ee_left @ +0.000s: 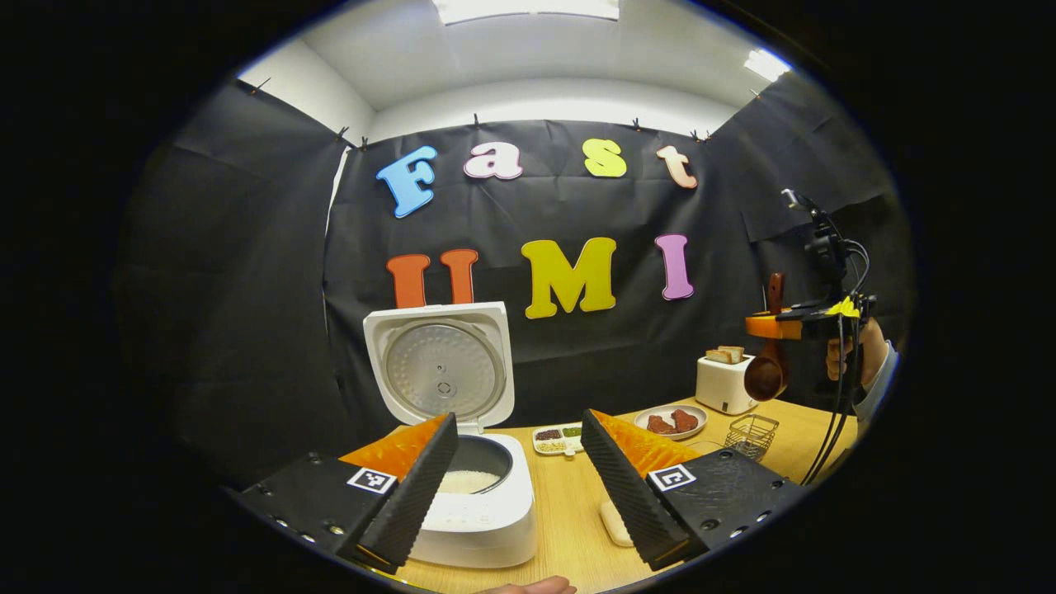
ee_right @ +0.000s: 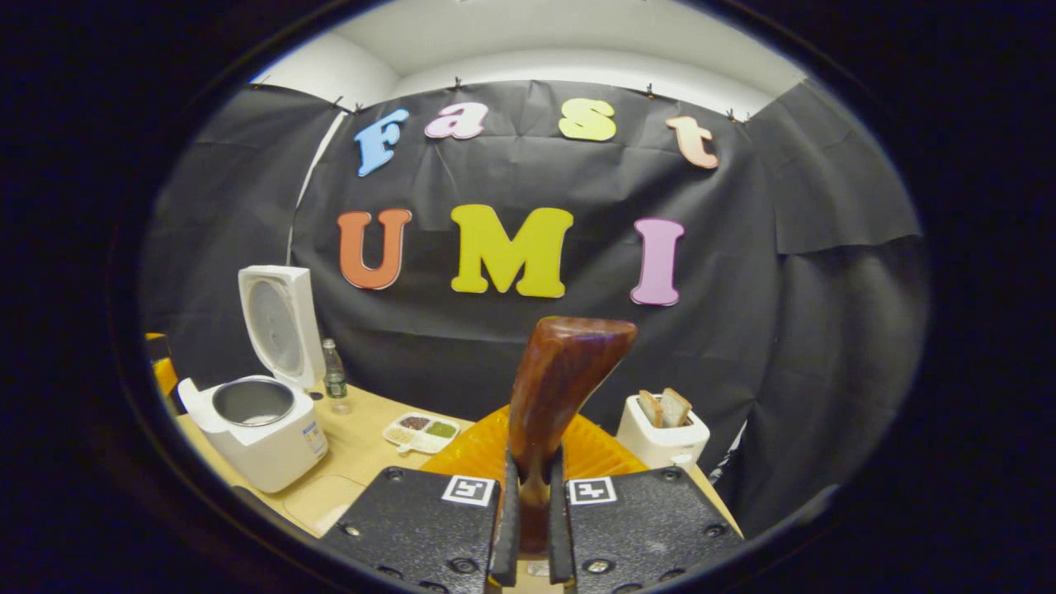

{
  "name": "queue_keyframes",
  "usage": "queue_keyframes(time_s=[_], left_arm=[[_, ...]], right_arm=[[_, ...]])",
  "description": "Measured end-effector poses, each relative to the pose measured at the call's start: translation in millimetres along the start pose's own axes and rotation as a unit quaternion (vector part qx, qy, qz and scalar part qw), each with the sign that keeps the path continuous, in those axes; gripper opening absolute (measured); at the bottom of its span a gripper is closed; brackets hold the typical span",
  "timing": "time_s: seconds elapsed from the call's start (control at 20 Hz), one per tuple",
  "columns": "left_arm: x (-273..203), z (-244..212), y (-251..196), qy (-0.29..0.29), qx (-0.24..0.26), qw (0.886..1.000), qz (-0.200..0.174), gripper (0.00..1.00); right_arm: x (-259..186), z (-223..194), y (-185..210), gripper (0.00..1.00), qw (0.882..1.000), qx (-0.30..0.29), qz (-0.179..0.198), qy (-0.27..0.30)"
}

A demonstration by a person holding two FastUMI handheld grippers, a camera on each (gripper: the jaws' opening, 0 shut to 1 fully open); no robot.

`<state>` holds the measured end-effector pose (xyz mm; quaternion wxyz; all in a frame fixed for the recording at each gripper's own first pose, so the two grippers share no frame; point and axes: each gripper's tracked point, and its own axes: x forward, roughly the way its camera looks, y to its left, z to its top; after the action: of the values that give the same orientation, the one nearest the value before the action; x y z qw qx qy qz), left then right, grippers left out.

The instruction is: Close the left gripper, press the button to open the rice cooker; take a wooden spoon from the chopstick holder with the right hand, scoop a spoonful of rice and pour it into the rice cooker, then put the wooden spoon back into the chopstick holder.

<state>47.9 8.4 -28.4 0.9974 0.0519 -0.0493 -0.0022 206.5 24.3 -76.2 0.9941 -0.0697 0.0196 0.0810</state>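
Note:
The white rice cooker (ee_left: pixel 483 528) stands with its lid (ee_left: pixel 441 367) raised, and white rice (ee_left: pixel 466 480) lies in its pot. My left gripper (ee_left: pixel 518 425) is open wide in front of it, holding nothing. At the far right my right gripper (ee_left: pixel 792 322) holds the wooden spoon (ee_left: pixel 766 371) in the air, bowl hanging down, above a wire mesh holder (ee_left: pixel 752 433). In the right gripper view my right gripper (ee_right: pixel 532 466) is shut on the spoon's handle (ee_right: pixel 565 379). The open cooker (ee_right: pixel 264 441) stands at the left there.
On the wooden table (ee_left: pixel 569 511) are a divided dish of beans (ee_left: pixel 558 439), a plate of meat (ee_left: pixel 672 421), a white toaster with bread (ee_left: pixel 724 384) and a pale flat object (ee_left: pixel 615 524). A bottle (ee_right: pixel 333 375) stands beside the cooker. A hand (ee_left: pixel 536 586) shows at the bottom edge.

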Motion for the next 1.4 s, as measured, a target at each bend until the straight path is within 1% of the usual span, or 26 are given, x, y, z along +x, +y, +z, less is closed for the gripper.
queue_keyframes(time_s=[0.1,0.3,0.45,0.6,0.7,0.75,0.8,0.9,0.95,1.0,1.15,1.2,1.25,1.3,1.4], left_arm=[[0,1,7,-0.002,0.004,1.000,0.016,0.95],[1,-7,18,0.014,-0.011,0.999,0.028,0.95],[-1,-8,17,0.021,-0.022,0.999,0.029,0.95],[-4,-6,17,0.020,-0.016,0.999,0.035,0.95],[-5,-6,14,0.024,-0.021,0.999,0.034,0.95],[-7,-6,14,0.024,-0.025,0.999,0.033,0.95],[-7,-5,13,0.023,-0.030,0.999,0.032,0.95],[-9,-7,11,0.024,-0.035,0.999,0.030,0.95],[-8,-6,12,0.024,-0.036,0.999,0.031,0.95],[-7,-8,13,0.026,-0.039,0.998,0.032,0.95],[-5,-7,14,0.027,-0.049,0.998,0.029,0.95],[-5,-5,14,0.026,-0.050,0.998,0.028,0.95],[-5,-4,18,0.024,-0.049,0.998,0.030,0.95],[-4,-3,21,0.025,-0.048,0.998,0.034,0.96],[-1,-1,30,0.026,-0.052,0.997,0.041,0.95]], right_arm=[[8,-17,-12,0.20,1.000,0.006,-0.010,0.016],[19,-44,-29,0.20,0.999,0.028,-0.021,0.034],[30,-69,-38,0.21,0.997,0.055,-0.027,0.053],[41,-89,-41,0.22,0.995,0.069,-0.023,0.072],[44,-97,-39,0.23,0.993,0.086,-0.012,0.080],[46,-99,-41,0.24,0.992,0.094,-0.011,0.083],[47,-100,-43,0.29,0.992,0.095,-0.013,0.088],[44,-96,-50,0.57,0.993,0.085,-0.024,0.079],[42,-94,-59,0.62,0.994,0.075,-0.038,0.073],[39,-88,-65,0.62,0.994,0.066,-0.050,0.067],[31,-73,-73,0.98,0.995,0.045,-0.073,0.047],[27,-67,-76,0.98,0.995,0.039,-0.083,0.042],[21,-60,-76,0.96,0.995,0.036,-0.088,0.035],[14,-54,-74,0.99,0.995,0.040,-0.088,0.030],[-2,-41,-63,0.99,0.996,0.051,-0.075,0.020]])
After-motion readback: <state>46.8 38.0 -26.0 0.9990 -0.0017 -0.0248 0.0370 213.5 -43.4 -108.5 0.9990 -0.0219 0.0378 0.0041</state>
